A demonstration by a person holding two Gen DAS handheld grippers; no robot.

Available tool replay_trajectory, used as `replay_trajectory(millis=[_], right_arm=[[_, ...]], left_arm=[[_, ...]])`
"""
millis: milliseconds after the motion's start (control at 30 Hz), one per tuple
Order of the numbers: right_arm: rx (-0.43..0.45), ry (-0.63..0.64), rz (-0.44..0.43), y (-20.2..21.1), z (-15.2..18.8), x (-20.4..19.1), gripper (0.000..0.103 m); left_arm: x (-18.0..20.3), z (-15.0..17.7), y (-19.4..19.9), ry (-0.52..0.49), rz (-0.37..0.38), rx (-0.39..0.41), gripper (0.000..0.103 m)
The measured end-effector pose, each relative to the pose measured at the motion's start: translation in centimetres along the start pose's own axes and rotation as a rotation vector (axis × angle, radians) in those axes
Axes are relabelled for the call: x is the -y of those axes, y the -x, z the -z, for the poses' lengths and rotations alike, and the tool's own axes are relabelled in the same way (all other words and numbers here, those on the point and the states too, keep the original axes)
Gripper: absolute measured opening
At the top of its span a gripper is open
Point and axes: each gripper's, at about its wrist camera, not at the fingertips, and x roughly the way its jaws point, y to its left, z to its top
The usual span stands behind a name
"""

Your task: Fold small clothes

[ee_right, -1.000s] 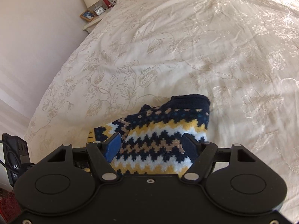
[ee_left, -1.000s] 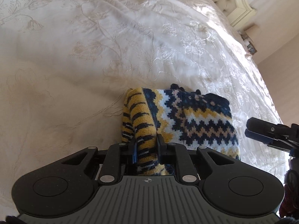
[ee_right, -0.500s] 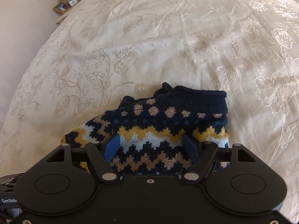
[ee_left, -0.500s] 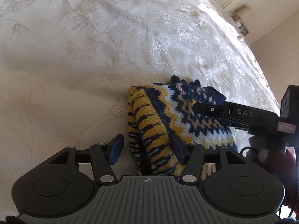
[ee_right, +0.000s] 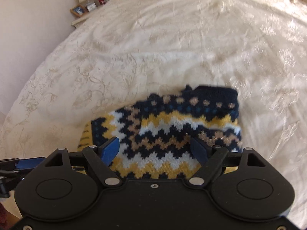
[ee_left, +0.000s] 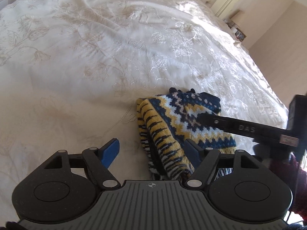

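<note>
A small knitted sweater is seen folded into a thick bundle near the front edge of the bed. It is patterned with zigzags of navy, yellow, white and tan, and dots are seen along its dark far band. The cream bedspread is stitched with flowers. The right gripper is stretched across the sweater's right side. Farther off, a nightstand with a lamp and a picture frame is seen by the bed's far left corner. The left gripper is opened wide around the bundle's striped end, and nothing is held. The right gripper's fingers are also spread wide over the sweater, with nothing gripped.
</note>
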Motion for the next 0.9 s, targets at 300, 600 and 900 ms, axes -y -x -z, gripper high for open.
replay_trajectory(millis=[300,600,900], right_arm=[[0.055,0.039,-0.078,3.0,0.9,-0.7,0.090],[0.235,0.132,-0.024,16.2,6.3,0.5,0.103],[0.305,0.104,0.038,23.1,10.5,2.4,0.103]], left_arm=[[1.2,3.1,2.4,0.066,-0.084,0.034,0.073],[8.7,6.3,6.1,-0.016,-0.182,0.139,0.073],[16.3,8.5,10.0,-0.144,-0.329,0.259,0.073]])
